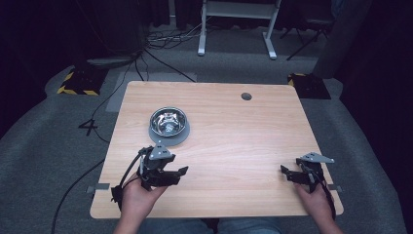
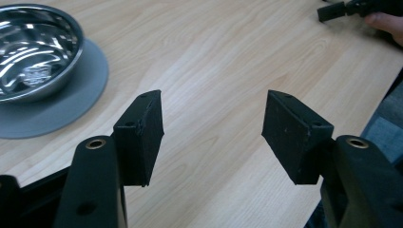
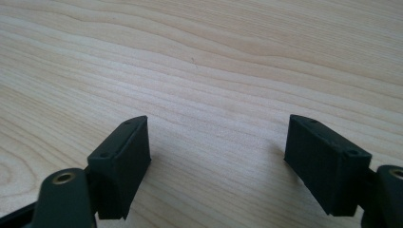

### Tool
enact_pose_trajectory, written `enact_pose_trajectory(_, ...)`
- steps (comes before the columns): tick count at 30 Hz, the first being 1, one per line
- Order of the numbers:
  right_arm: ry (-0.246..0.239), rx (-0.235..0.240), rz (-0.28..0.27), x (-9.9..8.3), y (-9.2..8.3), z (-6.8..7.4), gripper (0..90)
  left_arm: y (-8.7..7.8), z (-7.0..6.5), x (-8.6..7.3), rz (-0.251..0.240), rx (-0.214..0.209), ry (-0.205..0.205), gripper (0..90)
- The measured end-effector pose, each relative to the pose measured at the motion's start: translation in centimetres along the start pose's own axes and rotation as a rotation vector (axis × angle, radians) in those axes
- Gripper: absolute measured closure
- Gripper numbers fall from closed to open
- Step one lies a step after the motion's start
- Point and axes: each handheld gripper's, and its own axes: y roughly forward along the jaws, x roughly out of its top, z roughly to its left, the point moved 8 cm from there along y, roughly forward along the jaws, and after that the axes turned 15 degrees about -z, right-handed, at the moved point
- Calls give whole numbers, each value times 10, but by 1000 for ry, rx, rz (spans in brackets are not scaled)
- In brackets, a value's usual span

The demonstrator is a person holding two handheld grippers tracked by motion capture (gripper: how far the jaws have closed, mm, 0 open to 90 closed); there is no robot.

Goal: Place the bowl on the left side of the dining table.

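High view: shiny round steel bowl (image 1: pixel 168 121) on a grey disc mat (image 1: pixel 168 137), far-left on the pale wooden surface (image 1: pixel 234 146). Left gripper (image 1: pixel 171 174) and right gripper (image 1: pixel 287 173) are spread wide, empty. Risk: smooth curved steel may slip between jaws.

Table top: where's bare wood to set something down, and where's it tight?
The widest free patch is the table's middle, between the left tongs and right tongs, running up to the round hole near the far edge. It is tight only at the steel bowl on its grey mat, just beyond the left tongs.

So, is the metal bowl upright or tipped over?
Upright: the bowl sits open side up on its grey mat, shiny inside visible.
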Motion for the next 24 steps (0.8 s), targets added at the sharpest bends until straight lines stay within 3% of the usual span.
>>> enact_pose_trajectory(3, -1, 0, 0, 0, 0, 0, 232, 8, -5, -4, 27, -27, 14, 392)
enact_pose_trajectory(4, -1, 0, 0, 0, 0, 0, 232, 11, -8, -5, 28, -43, -2, 393)
enact_pose_trajectory(8, -1, 0, -1, 0, 0, 0, 232, 19, -12, -9, 48, -67, 1, 393)
enact_pose_trajectory(13, 2, 0, 1, 0, 0, 0, 232, 31, -21, -16, 76, -113, 39, 395)
enact_pose_trajectory(17, -1, 0, 0, 0, 0, 0, 232, 41, -26, -23, 56, -153, 84, 401)
enact_pose_trajectory(21, 1, 0, 0, 0, 0, 0, 232, 45, -26, -28, 56, -160, 81, 403)
enact_pose_trajectory(22, -1, 0, 0, 0, 0, 0, 232, 47, -27, -30, 54, -168, 60, 404)
enact_pose_trajectory(24, -1, 0, 0, 0, 0, 0, 232, 49, -26, -33, 54, -166, 58, 404)
